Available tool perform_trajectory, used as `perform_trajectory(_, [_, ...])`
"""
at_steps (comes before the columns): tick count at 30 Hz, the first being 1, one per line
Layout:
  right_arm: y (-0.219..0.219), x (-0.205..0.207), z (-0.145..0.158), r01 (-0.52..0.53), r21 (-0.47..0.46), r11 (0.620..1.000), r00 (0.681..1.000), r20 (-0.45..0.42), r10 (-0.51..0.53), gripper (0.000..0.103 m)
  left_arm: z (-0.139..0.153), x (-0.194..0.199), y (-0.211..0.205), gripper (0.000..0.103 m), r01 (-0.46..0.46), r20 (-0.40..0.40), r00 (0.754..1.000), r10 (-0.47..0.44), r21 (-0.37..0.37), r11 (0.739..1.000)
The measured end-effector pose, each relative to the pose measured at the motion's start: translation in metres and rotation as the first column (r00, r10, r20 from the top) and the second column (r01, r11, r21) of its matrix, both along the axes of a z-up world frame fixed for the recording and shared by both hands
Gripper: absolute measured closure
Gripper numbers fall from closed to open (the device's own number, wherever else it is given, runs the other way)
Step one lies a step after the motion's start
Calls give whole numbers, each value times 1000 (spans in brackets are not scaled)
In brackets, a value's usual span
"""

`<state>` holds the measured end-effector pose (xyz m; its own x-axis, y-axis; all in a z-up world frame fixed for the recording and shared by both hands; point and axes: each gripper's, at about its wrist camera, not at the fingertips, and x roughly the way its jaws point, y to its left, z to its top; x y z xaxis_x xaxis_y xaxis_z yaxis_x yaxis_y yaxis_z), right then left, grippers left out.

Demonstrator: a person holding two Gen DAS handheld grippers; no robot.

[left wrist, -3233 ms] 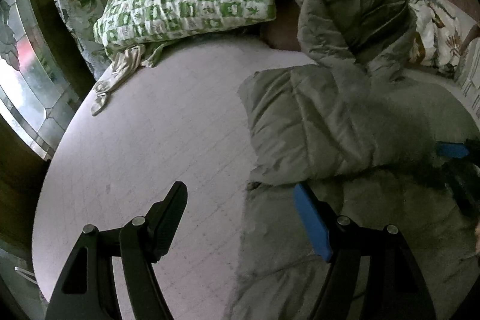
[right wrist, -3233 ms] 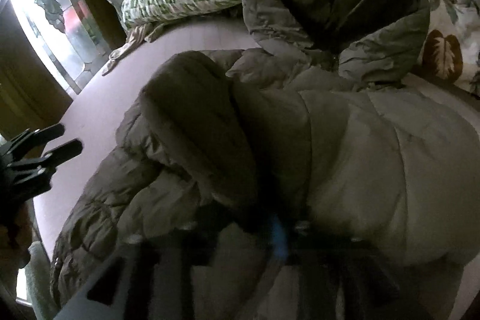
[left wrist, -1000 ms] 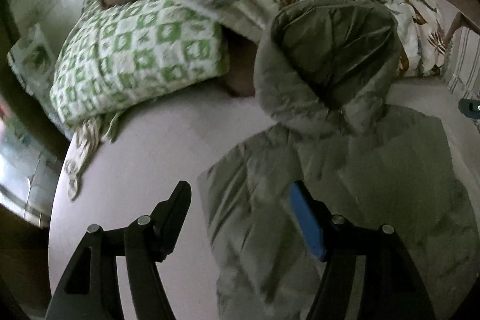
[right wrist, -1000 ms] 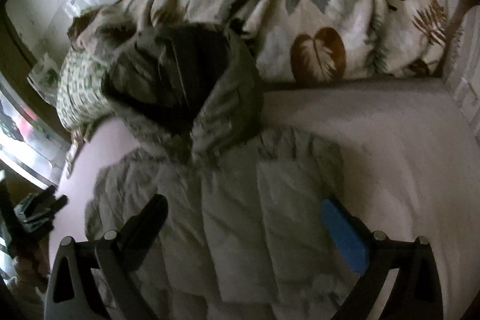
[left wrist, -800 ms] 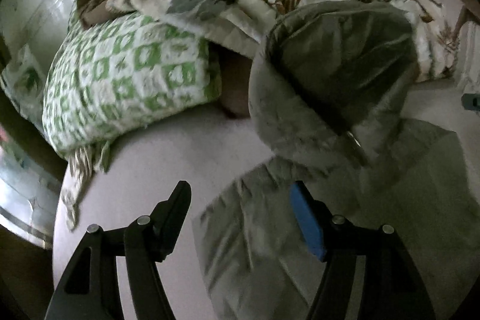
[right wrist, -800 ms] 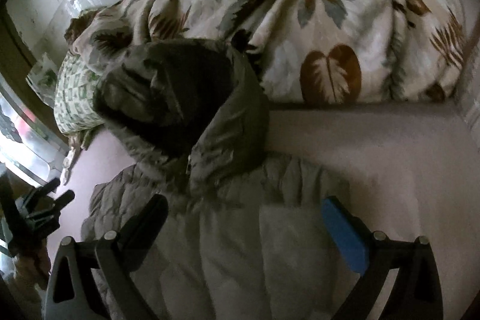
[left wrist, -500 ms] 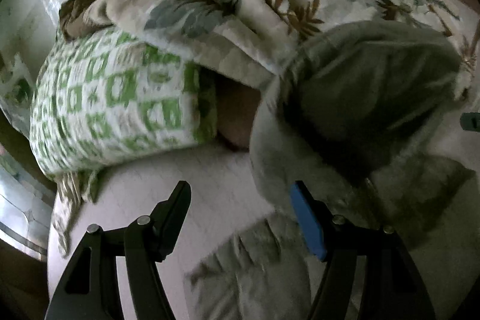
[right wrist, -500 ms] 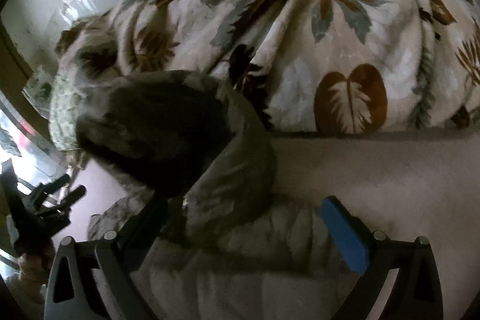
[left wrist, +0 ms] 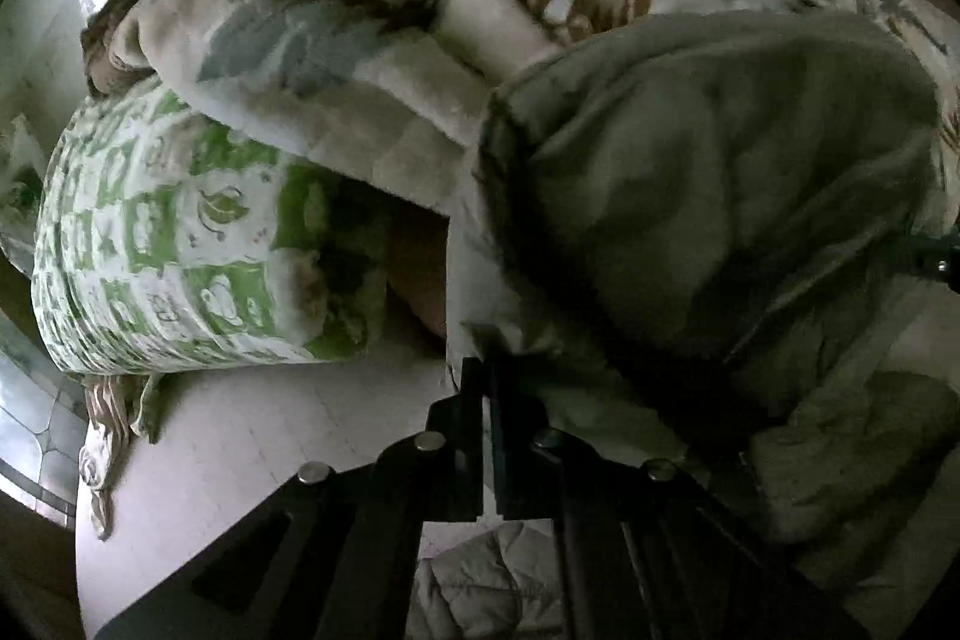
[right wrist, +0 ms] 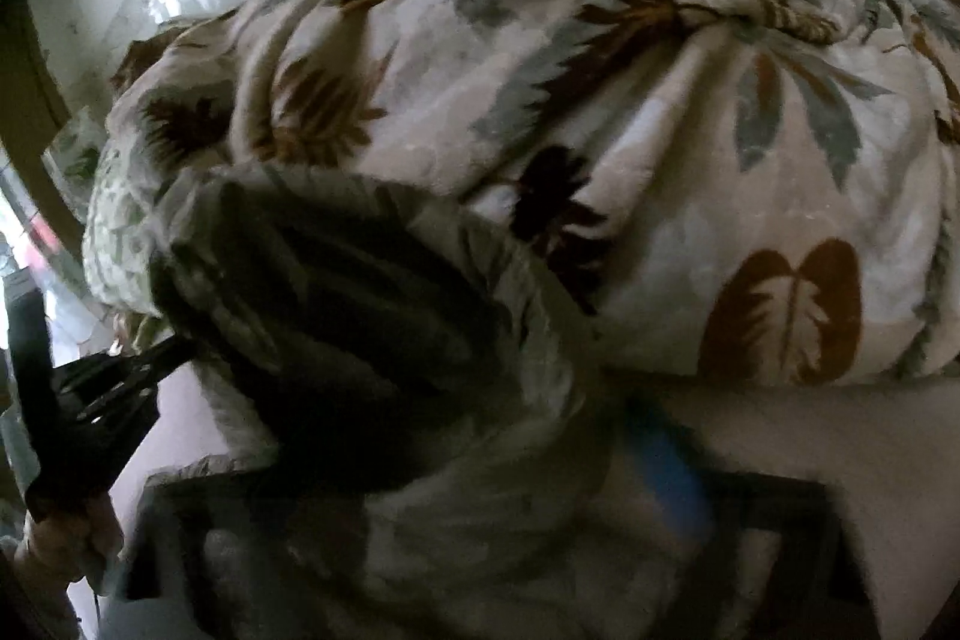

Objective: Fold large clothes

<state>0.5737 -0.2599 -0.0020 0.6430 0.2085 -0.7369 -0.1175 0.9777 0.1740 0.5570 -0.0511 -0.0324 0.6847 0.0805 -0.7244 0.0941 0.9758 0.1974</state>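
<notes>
A grey-olive padded jacket lies on the bed with its hood (left wrist: 708, 196) raised against the bedding, and the hood (right wrist: 360, 316) also fills the right wrist view. My left gripper (left wrist: 485, 388) is shut, its tips pinching the hood's left rim. The right wrist view shows that same left gripper (right wrist: 174, 349) nipping the rim from the left. My right gripper (right wrist: 492, 460) is smeared by motion as its jaws close. The hood's right side lies between them, and the blue pad (right wrist: 666, 460) still stands wide beside the fabric. The other finger is hidden.
A green-and-white checked pillow (left wrist: 180, 244) lies left of the hood. A bunched leaf-print blanket (right wrist: 630, 100) is piled right behind it against the wall. Pale mattress (right wrist: 810, 442) shows to the right. A hand (right wrist: 66, 538) holds the left gripper.
Both grippers moved forward from the jacket's body to the hood. The left jaws went from open to shut on the hood's rim. The right jaws now blur as they start to close.
</notes>
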Motion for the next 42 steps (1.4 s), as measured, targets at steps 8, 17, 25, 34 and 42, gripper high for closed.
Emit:
perform_trajectory(8, [0,-37,16,-35,4,999,999,12,35,88,28,-34,24,103,45,7,999,-44,-114,992])
perform_trajectory(17, [20,-92,59,-92,-3,996,995,37,92,88,71,-93,45,103,70,60,996,-62,-144,987])
perform_trajectory(25, [17,-101,54,-43,-52,998,999,5,44,89,35,-100,61,103,84,24,996,-81,-136,987])
perform_trajectory(34, [-16,-85,29,6,2,1000,1000,-25,-6,89,4,-84,33,103,212,-11,977,-212,-22,977])
perform_trajectory(42, [-50,-80,-2,59,33,998,997,-44,-58,89,3,-68,39,30,274,3,960,-279,-199,941])
